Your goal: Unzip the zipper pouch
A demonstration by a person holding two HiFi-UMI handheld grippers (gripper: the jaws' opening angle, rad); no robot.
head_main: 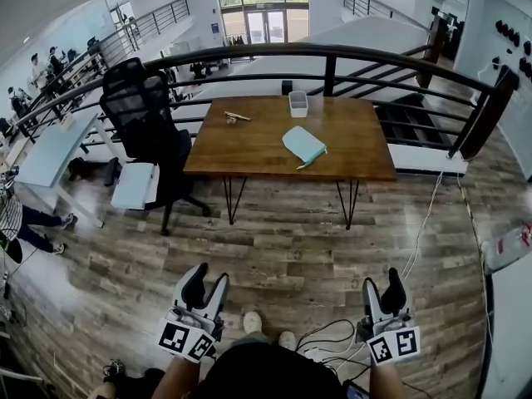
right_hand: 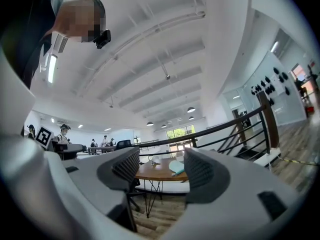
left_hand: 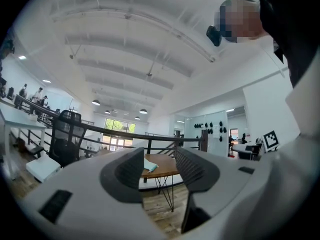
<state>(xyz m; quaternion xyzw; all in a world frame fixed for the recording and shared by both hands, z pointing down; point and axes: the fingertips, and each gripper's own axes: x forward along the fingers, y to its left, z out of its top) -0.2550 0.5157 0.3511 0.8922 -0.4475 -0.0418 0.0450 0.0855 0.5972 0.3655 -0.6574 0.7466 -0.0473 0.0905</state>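
A light teal zipper pouch [head_main: 304,145] lies flat on the wooden table [head_main: 249,152], right of its middle, with a small pull tab at its near corner. Both grippers are far from it, held low over the floor close to the person's body. My left gripper [head_main: 208,276] is open with nothing between its fingers. My right gripper [head_main: 382,286] is also open and empty. In the left gripper view the pouch [left_hand: 151,165] shows small between the spread jaws of that gripper [left_hand: 159,168]. The right gripper view has the pouch [right_hand: 176,167] in the gap of its gripper [right_hand: 161,171].
A clear plastic container [head_main: 298,103] and a small wooden piece [head_main: 235,117] sit on the table's far side. A black office chair [head_main: 141,115] stands at its left end, a black railing [head_main: 332,52] curves behind. Cables [head_main: 332,339] lie by the person's shoes [head_main: 252,322].
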